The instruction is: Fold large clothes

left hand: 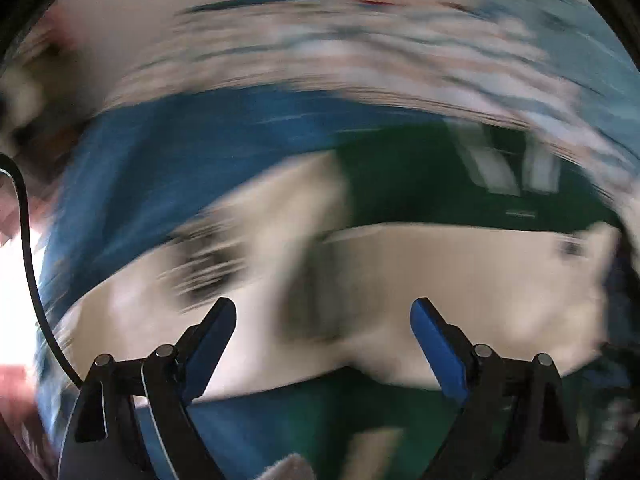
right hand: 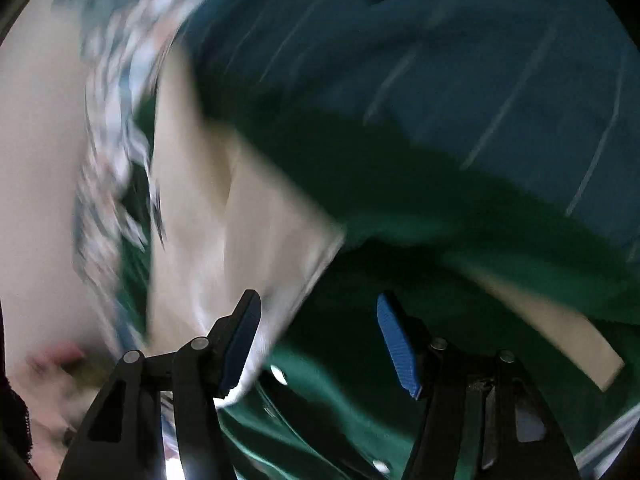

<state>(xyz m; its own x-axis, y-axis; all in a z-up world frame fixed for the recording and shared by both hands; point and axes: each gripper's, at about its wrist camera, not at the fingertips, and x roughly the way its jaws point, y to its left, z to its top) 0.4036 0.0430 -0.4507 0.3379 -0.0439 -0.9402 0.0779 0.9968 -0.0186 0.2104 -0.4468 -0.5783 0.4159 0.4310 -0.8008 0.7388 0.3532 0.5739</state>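
Both views are heavily motion-blurred. In the left wrist view my left gripper [left hand: 323,312] is open and empty above a cream-white garment [left hand: 460,280] that lies over green cloth [left hand: 420,176] and blue cloth [left hand: 180,152]. In the right wrist view my right gripper [right hand: 318,308] is open, with nothing between its blue pads. Below it lie the cream-white garment [right hand: 224,232] at left, green cloth [right hand: 400,200] in the middle and dark blue striped cloth [right hand: 480,60] at upper right.
A patterned white, pink and teal fabric [left hand: 360,52] runs across the far side in the left wrist view and shows at upper left in the right wrist view [right hand: 116,120]. A pale surface [right hand: 36,160] lies at the left. A black cable [left hand: 28,248] hangs at left.
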